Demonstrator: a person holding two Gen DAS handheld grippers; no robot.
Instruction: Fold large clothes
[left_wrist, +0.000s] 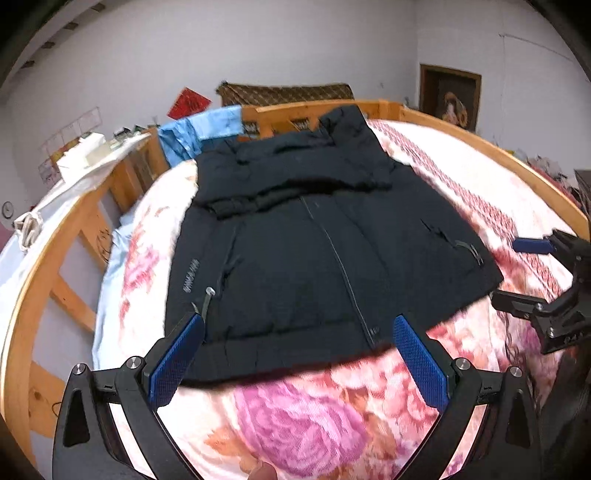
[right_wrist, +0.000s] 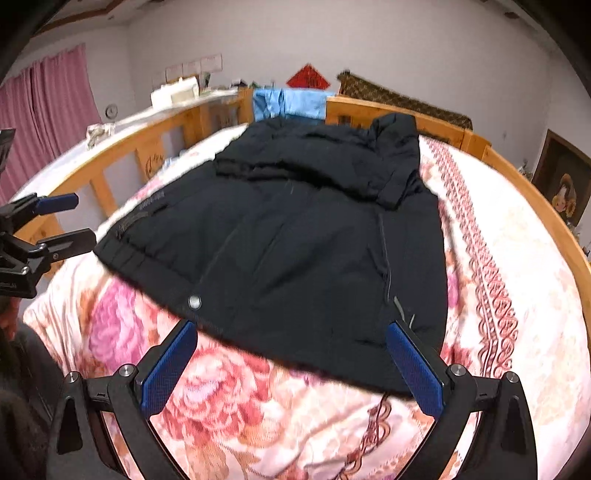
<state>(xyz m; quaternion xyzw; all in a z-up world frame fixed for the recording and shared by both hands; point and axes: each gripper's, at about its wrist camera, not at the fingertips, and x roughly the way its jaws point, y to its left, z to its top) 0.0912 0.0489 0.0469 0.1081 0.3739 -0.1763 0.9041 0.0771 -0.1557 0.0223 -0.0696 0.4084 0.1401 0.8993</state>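
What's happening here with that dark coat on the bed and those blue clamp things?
A person is holding a two-finger gripper in each hand to fold a black jacket. It lies spread on a floral bedspread, with its sleeves already folded across the upper part. The left gripper and the right gripper are both open, hanging over the jacket's near hem and gripping nothing.

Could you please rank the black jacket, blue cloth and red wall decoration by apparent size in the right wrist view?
1. Black jacket, largest by far.
2. Blue cloth.
3. Red wall decoration, though farther away.
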